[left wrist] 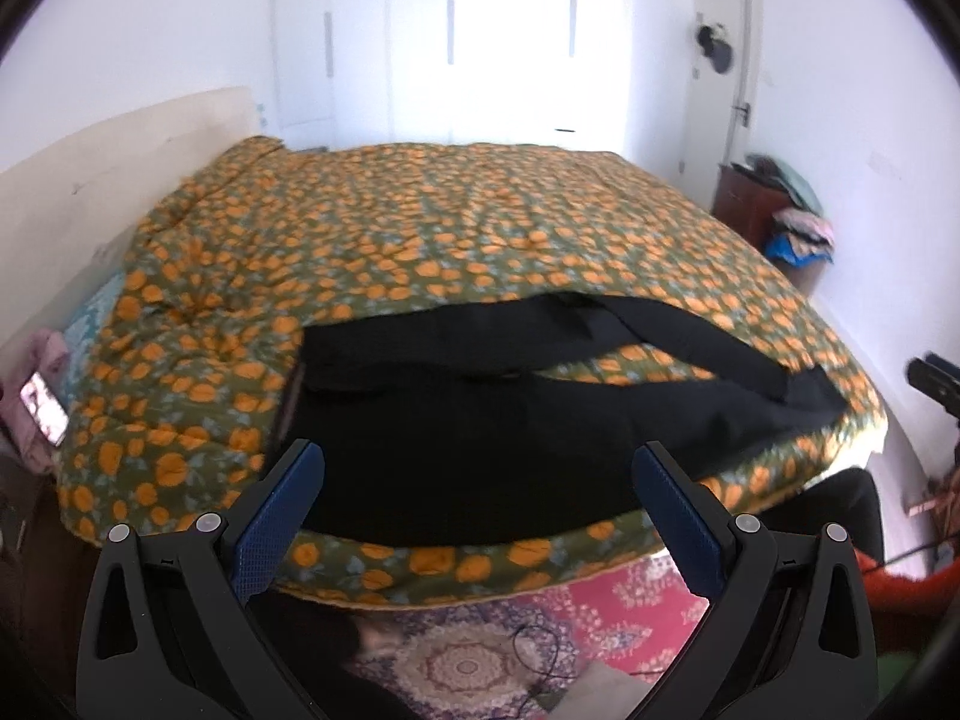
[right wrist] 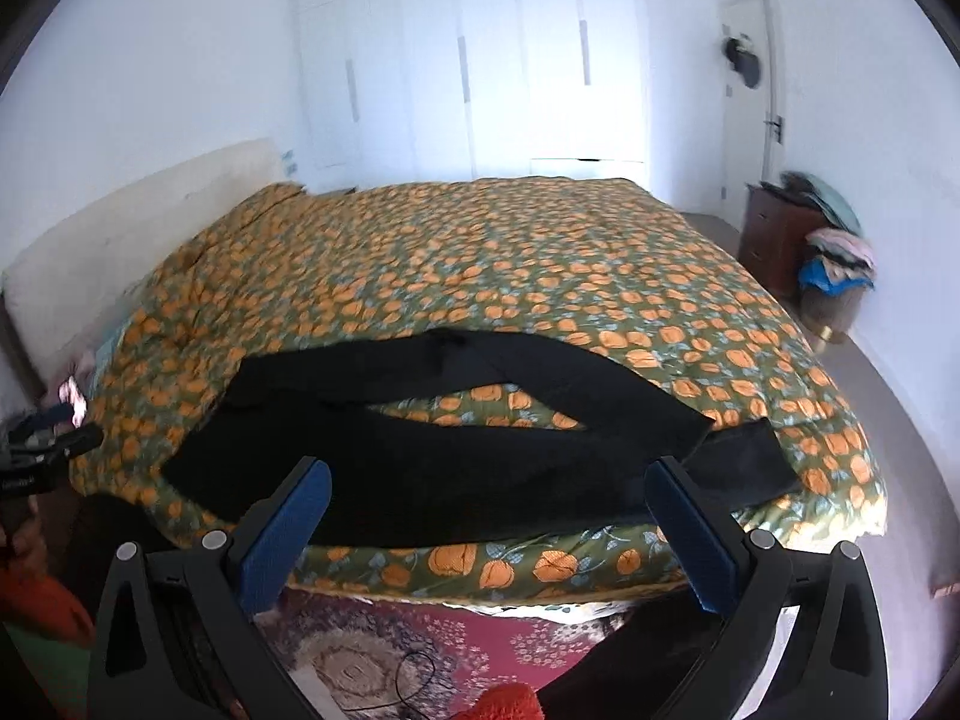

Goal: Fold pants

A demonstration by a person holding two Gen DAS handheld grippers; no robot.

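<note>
Viewing from the left wrist: black pants lay spread along the near edge of a bed, on a green quilt with orange print, legs pointing right. The left gripper hovered before them, fingers wide apart and empty.

Right wrist: the pants lay on the quilt, legs forked; the right gripper was spread wide, holding nothing. A patterned rug lay below.
</note>
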